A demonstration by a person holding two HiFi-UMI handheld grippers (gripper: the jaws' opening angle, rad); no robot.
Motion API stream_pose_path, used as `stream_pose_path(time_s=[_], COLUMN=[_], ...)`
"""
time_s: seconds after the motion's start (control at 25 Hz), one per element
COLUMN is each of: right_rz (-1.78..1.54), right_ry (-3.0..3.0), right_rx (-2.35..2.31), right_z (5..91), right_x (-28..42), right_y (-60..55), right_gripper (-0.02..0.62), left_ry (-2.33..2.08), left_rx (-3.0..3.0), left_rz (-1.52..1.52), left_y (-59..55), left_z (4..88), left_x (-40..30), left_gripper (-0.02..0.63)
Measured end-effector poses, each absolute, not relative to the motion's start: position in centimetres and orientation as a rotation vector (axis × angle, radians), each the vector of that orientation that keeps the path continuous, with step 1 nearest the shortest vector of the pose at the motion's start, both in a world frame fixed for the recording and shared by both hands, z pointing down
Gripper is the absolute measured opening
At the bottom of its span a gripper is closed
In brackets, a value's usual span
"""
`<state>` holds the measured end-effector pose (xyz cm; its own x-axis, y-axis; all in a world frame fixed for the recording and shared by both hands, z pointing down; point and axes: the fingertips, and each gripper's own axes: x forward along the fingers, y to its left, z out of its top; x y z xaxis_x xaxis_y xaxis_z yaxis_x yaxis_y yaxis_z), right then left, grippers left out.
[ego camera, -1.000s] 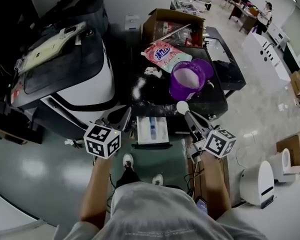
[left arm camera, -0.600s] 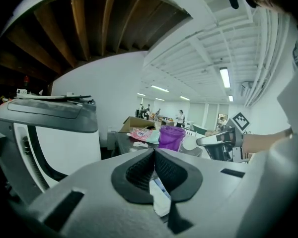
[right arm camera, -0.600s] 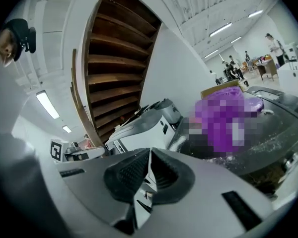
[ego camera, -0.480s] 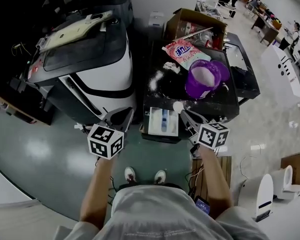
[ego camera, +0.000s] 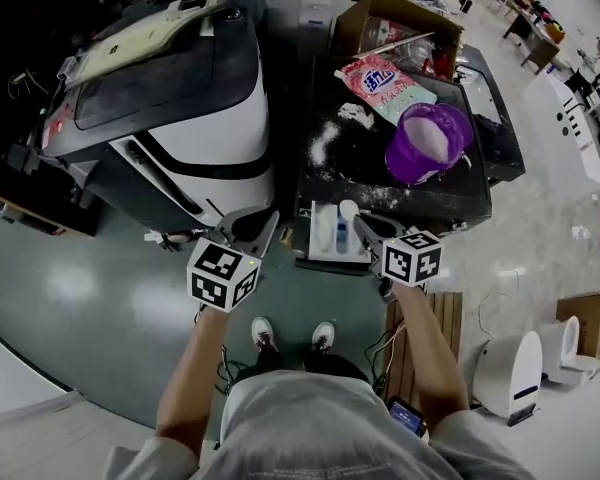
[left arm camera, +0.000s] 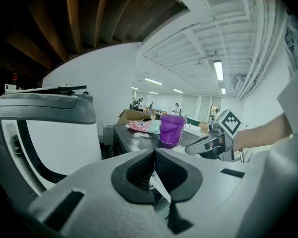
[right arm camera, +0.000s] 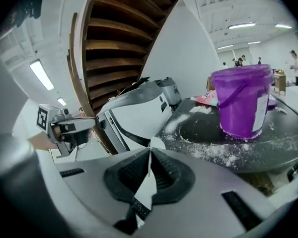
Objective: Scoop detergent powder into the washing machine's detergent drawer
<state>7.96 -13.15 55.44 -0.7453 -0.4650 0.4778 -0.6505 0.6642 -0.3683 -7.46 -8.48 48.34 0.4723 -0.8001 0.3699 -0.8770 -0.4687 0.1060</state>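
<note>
Station as we find it: the right gripper point(ego camera: 365, 228) has its jaws clamped on the thin handle of a white plastic scoop point(ego camera: 348, 209), whose round bowl hangs at the rear edge of the white pull-out detergent drawer point(ego camera: 318, 240), the task's target, open at the front of the dark-topped machine point(ego camera: 460, 203). We cannot tell whether the bowl carries powder; it reads white either way. The left gripper point(ego camera: 252, 230) sits just left of the drawer, jaws pressed together with nothing between them, and plays no part at present. The purple plastic bucket of white powder point(ego camera: 408, 171) stands further back on the dark top, with a pink detergent bag point(ego camera: 385, 83) behind it and spilled white powder point(ego camera: 322, 144) to its left. Risks, in our judgement: the handle is pinched edge-on, so it may twist in the pads as the scoop tips; a tip made too soon would drop powder on the machine top or past the drawer front to the floor; the drawer shows a blue part in the middle, so a careless pour could land in the wrong compartment. Count: 2 grippers, 1 scoop, 1 drawer, 1 bucket, 1 bag, 1 brown cardboard box point(ego camera: 380, 13), 1 white-and-black machine point(ego camera: 210, 138) beside the dark-topped one, making 2 machines.
</note>
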Motion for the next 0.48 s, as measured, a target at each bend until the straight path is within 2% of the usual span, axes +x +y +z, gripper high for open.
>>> stream_pose_path(time_s=[0.48], right_rz=[0.581], right_ry=[-2.402], right_rx=[0.75], right_z=[61.0], right_x=[5.3], right_y=[-13.9], right_gripper=[0.014], left_ry=[-1.443], left_rx=[2.343], left_rz=[0.458], left_y=[-8.8], left_z=[53.3], left_x=[-10.1], left_gripper=[0.009])
